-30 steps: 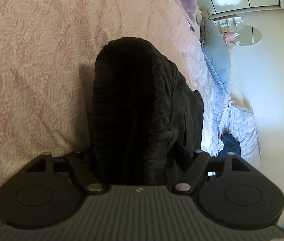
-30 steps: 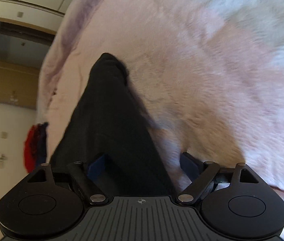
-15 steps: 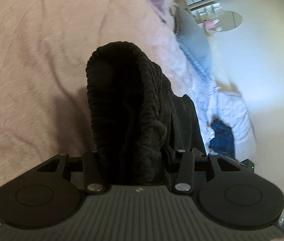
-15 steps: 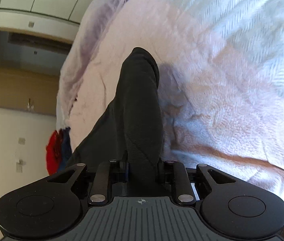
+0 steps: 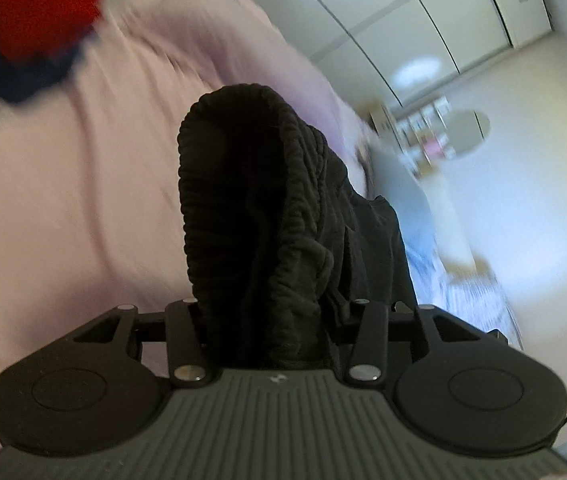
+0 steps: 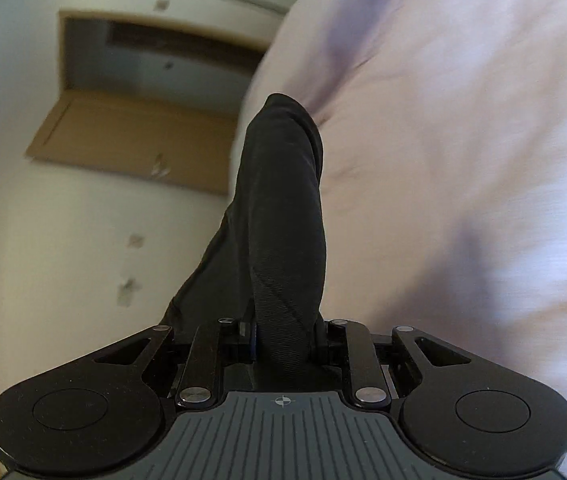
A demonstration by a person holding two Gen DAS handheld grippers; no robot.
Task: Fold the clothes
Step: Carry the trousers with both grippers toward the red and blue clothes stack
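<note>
So the left gripper (image 5: 273, 320) is clamped on the black pants (image 5: 259, 216) at the ribbed, bunched waistband, which sticks straight out ahead. The right gripper (image 6: 283, 340) pinches a smooth narrow fold, long axis forward too. Pink bedding (image 6: 463, 160) beyond.

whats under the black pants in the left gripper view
The pink bedspread lies beneath the black pants, which the left gripper clamps at the ribbed waistband. The bed directly below the bunched fabric is covered.

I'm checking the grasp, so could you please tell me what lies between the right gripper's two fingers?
In the right wrist view, a bunched fold of the black garment fills the right gripper; its fingers are closed against the cloth.
</note>
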